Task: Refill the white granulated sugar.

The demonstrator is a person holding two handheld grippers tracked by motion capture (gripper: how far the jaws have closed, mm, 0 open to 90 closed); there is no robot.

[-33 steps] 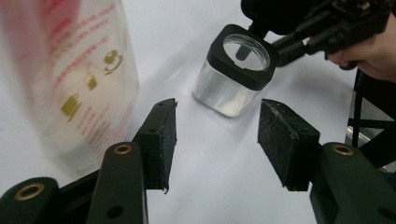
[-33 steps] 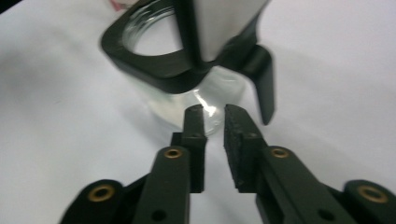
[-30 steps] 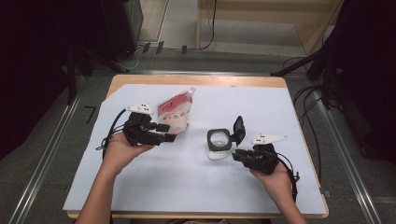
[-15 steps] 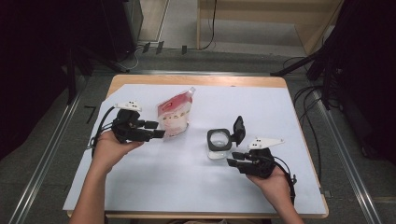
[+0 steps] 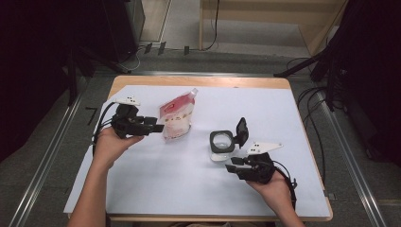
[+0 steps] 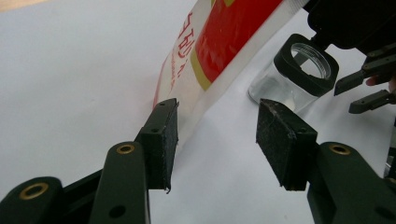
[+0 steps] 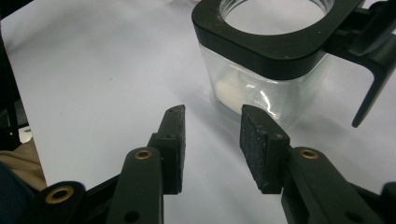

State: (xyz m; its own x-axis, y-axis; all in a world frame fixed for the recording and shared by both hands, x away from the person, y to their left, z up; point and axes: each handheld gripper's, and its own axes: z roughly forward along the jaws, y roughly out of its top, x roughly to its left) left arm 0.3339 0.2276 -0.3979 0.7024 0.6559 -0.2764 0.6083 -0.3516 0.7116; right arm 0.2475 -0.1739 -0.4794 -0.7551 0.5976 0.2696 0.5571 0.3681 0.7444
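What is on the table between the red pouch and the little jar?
Nothing: in the high view only bare white table cover lies between the red pouch and the jar.

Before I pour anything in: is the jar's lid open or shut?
Open. The jar stands upright with its round mouth uncovered, and its black hinged lid is flipped up behind it.

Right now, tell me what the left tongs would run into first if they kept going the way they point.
Most likely the red-and-white pouch: the left tongs stand open with its lower edge just ahead, beside one pad. The clear jar with the black rim lies farther along, though depth is hard to judge.
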